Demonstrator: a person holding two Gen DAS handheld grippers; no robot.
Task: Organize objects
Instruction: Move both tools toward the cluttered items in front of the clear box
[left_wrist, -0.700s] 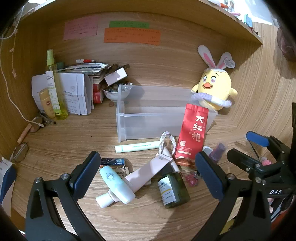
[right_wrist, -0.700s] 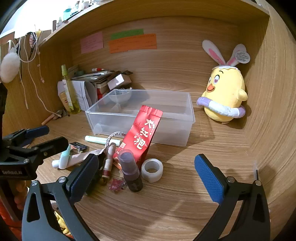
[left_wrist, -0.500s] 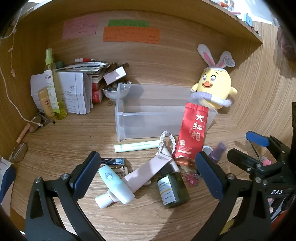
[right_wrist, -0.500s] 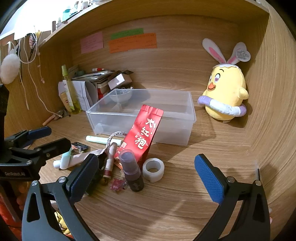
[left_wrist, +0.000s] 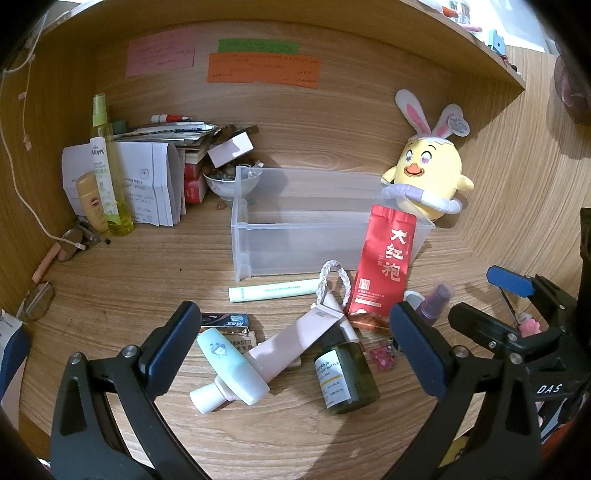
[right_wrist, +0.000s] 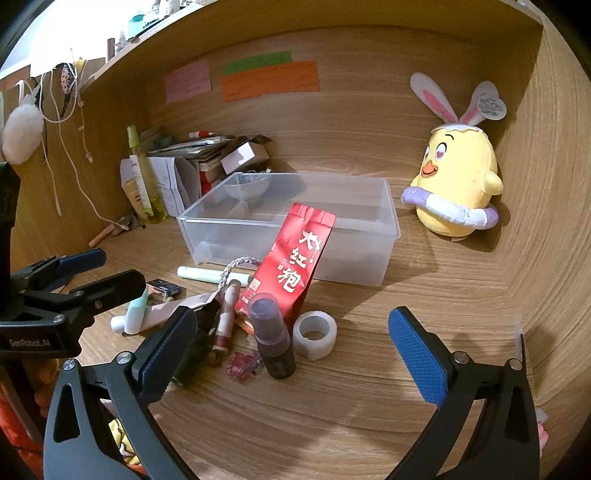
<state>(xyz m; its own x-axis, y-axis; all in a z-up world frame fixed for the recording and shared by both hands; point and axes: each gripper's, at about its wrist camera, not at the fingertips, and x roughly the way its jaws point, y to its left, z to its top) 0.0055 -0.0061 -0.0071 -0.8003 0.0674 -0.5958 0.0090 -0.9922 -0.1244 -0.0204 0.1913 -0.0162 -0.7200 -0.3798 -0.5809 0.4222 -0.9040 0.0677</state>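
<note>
Both grippers (left_wrist: 295, 349) (right_wrist: 291, 345) agape above clutter by clear bin (left_wrist: 325, 240)

A wooden desk (left_wrist: 110, 280) walled at back and sides carries a clear plastic bin (left_wrist: 314, 254) mid-surface, a red tea pouch (left_wrist: 384, 266) leaning on its front wall. Toward the front edge lie a mint tube (left_wrist: 273, 290), pink tube (left_wrist: 291, 341), dark green bottle (left_wrist: 345, 380) and tape roll (right_wrist: 314, 334). A yellow plush chick (right_wrist: 456, 184) sits in the back right corner, folded papers (left_wrist: 147, 184) at back left
</note>
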